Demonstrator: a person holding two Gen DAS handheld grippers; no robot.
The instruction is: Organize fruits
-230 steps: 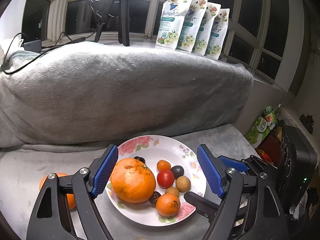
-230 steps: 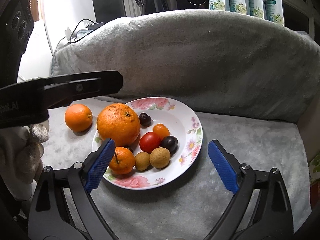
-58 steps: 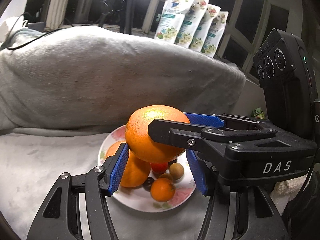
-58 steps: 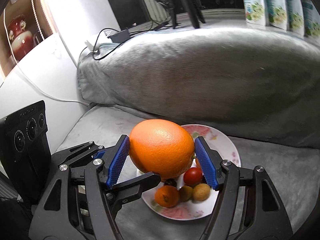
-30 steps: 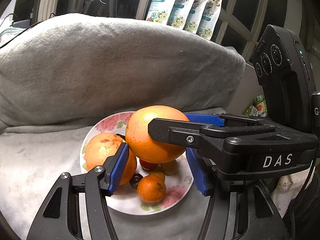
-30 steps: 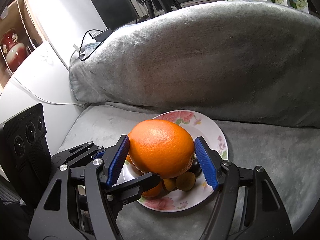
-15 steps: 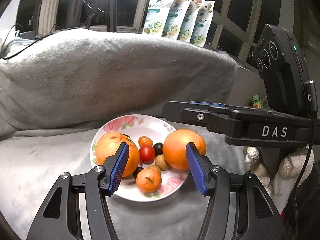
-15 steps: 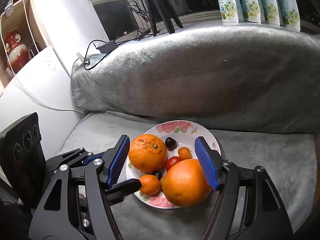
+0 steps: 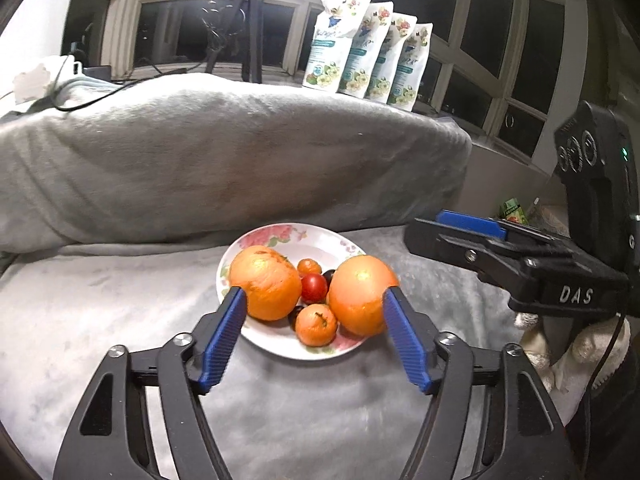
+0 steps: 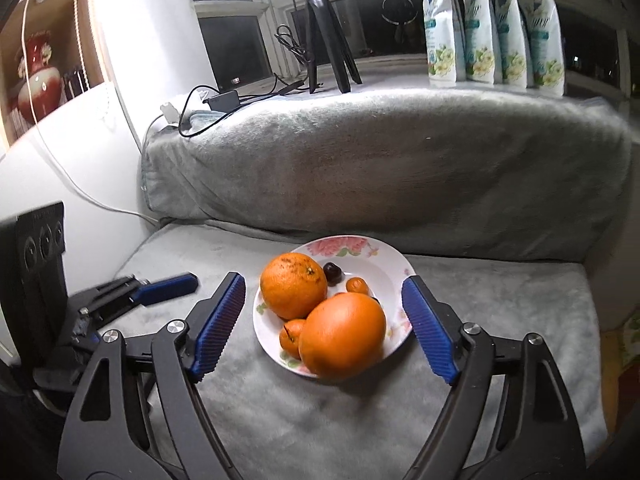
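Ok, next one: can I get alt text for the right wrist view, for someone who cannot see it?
A floral plate on a grey blanket holds two large oranges, a small mandarin and a few smaller fruits. The right gripper frames it with nothing between its opening jaws. The left gripper shows at left, also empty.

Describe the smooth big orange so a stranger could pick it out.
On the grey blanket sits a floral plate of fruit. Two large oranges lie on it; the smooth orange overhangs the near rim, unlike the speckled orange farther back.
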